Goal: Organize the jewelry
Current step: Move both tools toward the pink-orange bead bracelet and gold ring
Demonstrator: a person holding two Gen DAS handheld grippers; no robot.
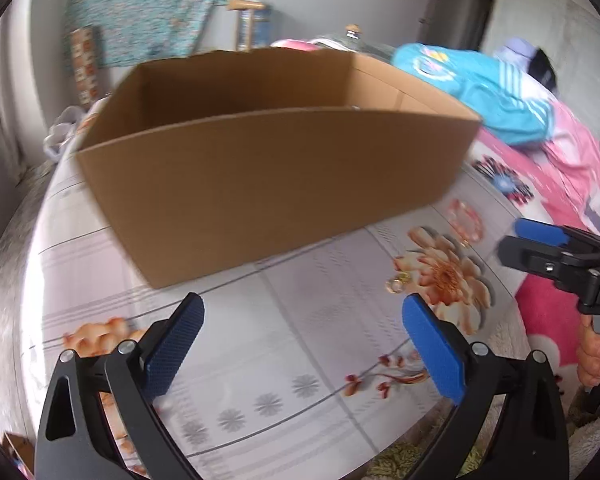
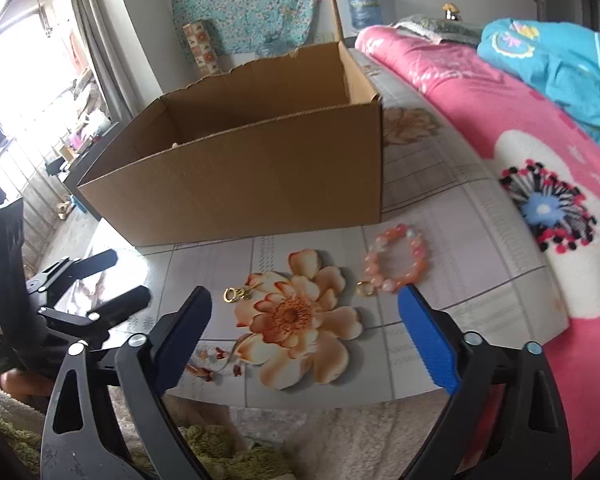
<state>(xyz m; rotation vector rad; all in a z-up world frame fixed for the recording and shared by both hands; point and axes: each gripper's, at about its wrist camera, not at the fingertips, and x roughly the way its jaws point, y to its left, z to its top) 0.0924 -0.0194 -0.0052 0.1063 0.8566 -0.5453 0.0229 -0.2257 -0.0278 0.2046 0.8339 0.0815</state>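
A pink and orange bead bracelet (image 2: 396,258) lies on the floral table cover, with a small gold ring (image 2: 365,289) at its near left edge. A gold earring pair (image 2: 236,294) lies further left; it also shows in the left wrist view (image 1: 397,283). The bracelet shows blurred in the left wrist view (image 1: 465,220). An open brown cardboard box (image 2: 244,184) stands behind them, also in the left wrist view (image 1: 268,184). My right gripper (image 2: 305,300) is open and empty, just short of the jewelry. My left gripper (image 1: 303,310) is open and empty in front of the box.
A pink floral blanket (image 2: 500,120) with a turquoise garment (image 2: 560,72) lies right of the table. The table's near edge (image 2: 300,400) meets a shaggy cream and green rug. A window with curtains is at far left.
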